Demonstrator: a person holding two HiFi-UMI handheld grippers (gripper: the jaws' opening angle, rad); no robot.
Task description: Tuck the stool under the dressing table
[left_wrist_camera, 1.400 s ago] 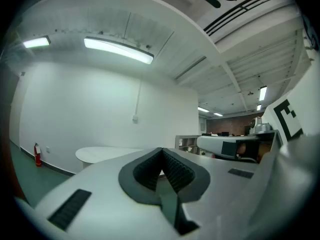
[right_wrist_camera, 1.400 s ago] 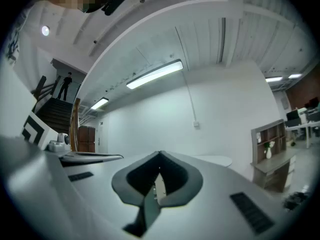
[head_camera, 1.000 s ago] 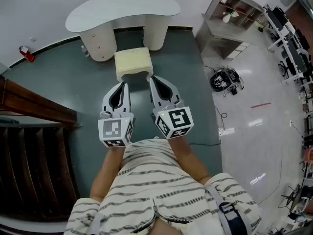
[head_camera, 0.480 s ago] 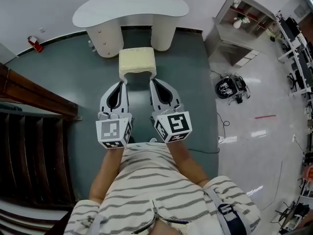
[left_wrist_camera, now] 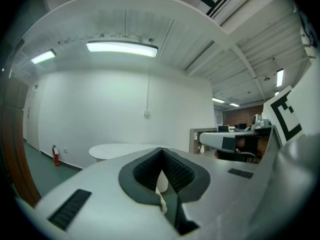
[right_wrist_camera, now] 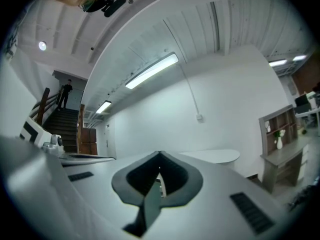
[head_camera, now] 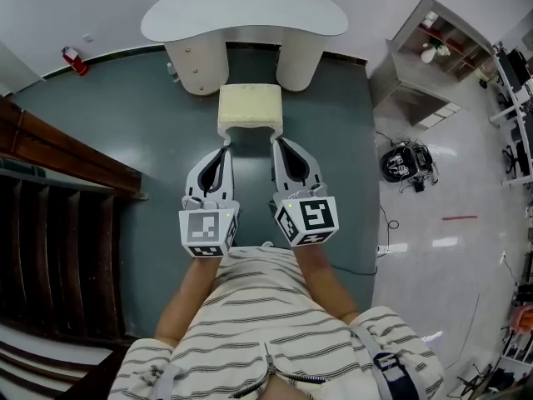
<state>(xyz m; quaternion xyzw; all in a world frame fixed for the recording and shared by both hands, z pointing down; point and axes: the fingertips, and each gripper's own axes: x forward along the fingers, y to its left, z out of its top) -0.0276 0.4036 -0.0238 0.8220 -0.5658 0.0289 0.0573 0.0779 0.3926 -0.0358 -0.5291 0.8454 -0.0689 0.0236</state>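
The cream, fuzzy, square-topped stool (head_camera: pixel 250 109), seen only in the head view, stands on the teal floor (head_camera: pixel 133 140) just before the white kidney-shaped dressing table (head_camera: pixel 243 11), with the left gripper (head_camera: pixel 226 144) and right gripper (head_camera: pixel 275 142) at its near edge, jaws pressed together.

A cream shirt (head_camera: pixel 275 323) with thin dark stripes is worn; the left tool (head_camera: pixel 226 146) and right tool (head_camera: pixel 276 142) are white and black.

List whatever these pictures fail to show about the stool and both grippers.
Stool legs: head view, hidden beneath its own seat.
Whether the left gripper and right gripper touch the stool: head view, too small; both gripper views, blocked by their own shut jaws.
Space under the dressing table: head view, covered by its top.
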